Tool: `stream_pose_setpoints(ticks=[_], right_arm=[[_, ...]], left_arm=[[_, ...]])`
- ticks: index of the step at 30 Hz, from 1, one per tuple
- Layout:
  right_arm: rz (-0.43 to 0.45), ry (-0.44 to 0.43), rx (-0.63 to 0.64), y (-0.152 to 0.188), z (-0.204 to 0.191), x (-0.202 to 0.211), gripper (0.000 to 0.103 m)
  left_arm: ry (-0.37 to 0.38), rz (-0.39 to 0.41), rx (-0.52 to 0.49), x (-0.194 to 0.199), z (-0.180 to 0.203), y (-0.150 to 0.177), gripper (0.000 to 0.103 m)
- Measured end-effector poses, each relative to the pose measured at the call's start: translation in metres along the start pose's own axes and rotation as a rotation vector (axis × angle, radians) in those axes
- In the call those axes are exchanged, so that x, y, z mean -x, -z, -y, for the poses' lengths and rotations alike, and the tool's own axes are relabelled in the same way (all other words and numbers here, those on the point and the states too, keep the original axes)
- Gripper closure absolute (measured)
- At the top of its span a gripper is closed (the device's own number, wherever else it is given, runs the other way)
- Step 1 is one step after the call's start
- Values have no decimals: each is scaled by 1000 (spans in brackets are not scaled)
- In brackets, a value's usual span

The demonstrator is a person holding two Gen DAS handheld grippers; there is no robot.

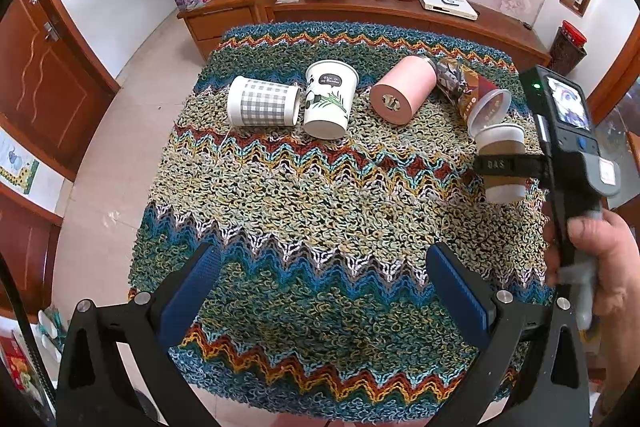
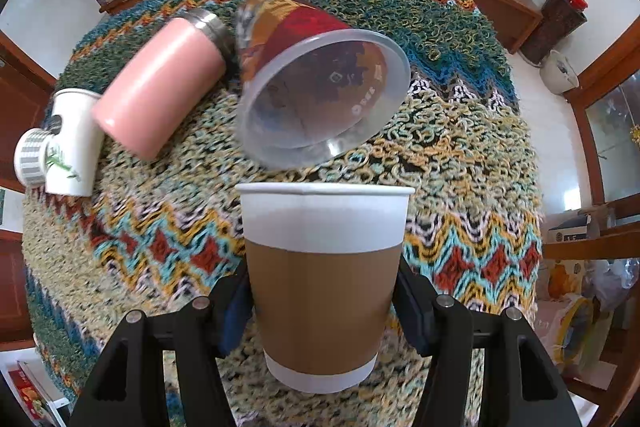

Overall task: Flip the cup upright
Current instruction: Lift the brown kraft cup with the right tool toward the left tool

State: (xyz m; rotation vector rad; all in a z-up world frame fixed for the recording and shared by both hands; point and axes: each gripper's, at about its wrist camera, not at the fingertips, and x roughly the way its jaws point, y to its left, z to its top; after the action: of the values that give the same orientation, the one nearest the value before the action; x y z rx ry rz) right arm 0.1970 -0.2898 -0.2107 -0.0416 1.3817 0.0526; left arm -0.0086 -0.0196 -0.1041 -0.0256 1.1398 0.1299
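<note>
My right gripper (image 2: 322, 301) is clamped on the sleeved paper cup (image 2: 322, 279), axis vertical and rim up, just beside the tipped clear cup (image 2: 324, 95); my left gripper (image 1: 320, 291) stands apart, empty.

On the knitted cloth (image 1: 320, 195) the checked cup (image 1: 262, 102) lies leftmost, touching the panda cup (image 1: 329, 99); right of them lies the flask (image 1: 402, 89), then the clear-lidded cup (image 1: 472, 95) just beside it, perhaps touching; the sleeved cup (image 1: 502, 163) is upright nearest, at the right
</note>
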Motion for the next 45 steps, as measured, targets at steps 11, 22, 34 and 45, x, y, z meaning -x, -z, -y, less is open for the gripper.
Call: stream_pose_setpoints(ticks=[11,22,34,45], right_arm=[[-24,-98,16,65,-52,42,40],[-62,-91,-39,94,-81,13,40],[-76,-51,-51,113,-103,9,40],[-66,-26,-85,144,-129,-7,39]], left_arm=[[19,-12,-36,-4,-19,-2,1],[43,-46,-68,-13,-33,7,1],[60,-59,-71,-14,-45,16,1],[94,-89,-94,-18,-45,22,1]])
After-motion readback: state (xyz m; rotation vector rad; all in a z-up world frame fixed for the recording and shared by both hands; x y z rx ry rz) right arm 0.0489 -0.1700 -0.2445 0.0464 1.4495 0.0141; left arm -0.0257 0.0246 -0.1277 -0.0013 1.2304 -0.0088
